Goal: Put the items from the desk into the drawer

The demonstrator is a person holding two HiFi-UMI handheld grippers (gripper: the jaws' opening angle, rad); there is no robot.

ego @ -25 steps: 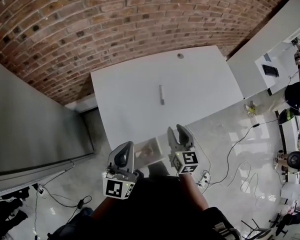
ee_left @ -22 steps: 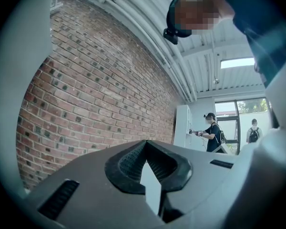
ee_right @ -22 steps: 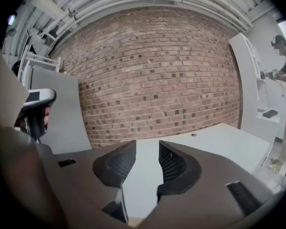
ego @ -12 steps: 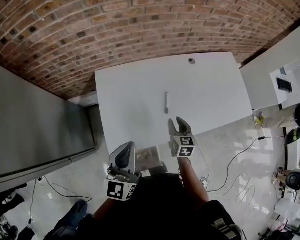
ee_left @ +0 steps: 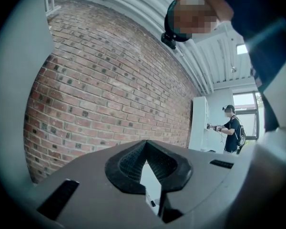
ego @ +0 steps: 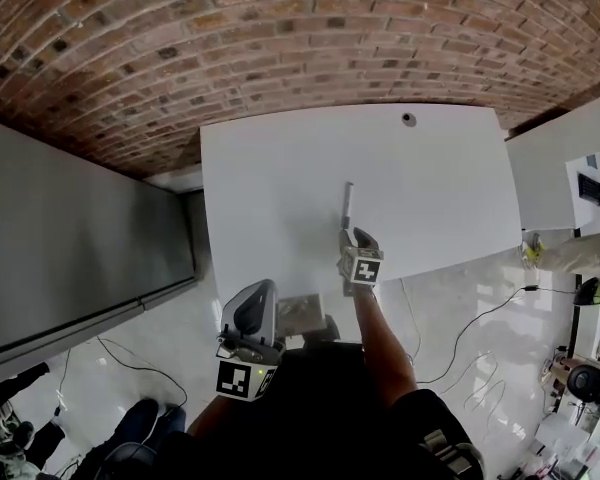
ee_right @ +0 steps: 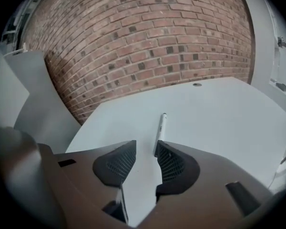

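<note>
A slim white pen point(ego: 347, 201) lies on the white desk point(ego: 280, 188), pointing away from me. In the right gripper view the pen point(ee_right: 160, 127) runs up from the tip of the right-hand finger. My right gripper point(ego: 358, 237) hangs just short of the pen's near end, tilted down, open, with only bare desk between its fingers point(ee_right: 171, 163). My left gripper point(ego: 257, 294) is shut and empty at the desk's front edge, beside the open drawer point(ego: 302, 315). Its closed fingers point(ee_left: 128, 163) face the brick wall.
A small round grommet point(ego: 408, 119) sits near the desk's far edge by the brick wall point(ego: 280, 38). A grey cabinet point(ego: 70, 238) stands to the left. Cables point(ego: 480, 308) trail over the floor at the right. A person point(ee_left: 233, 130) stands far off by a white cabinet.
My right gripper has moved forward over the desk and dropped toward the pen's near end. The left gripper has shifted only slightly beside the drawer.
</note>
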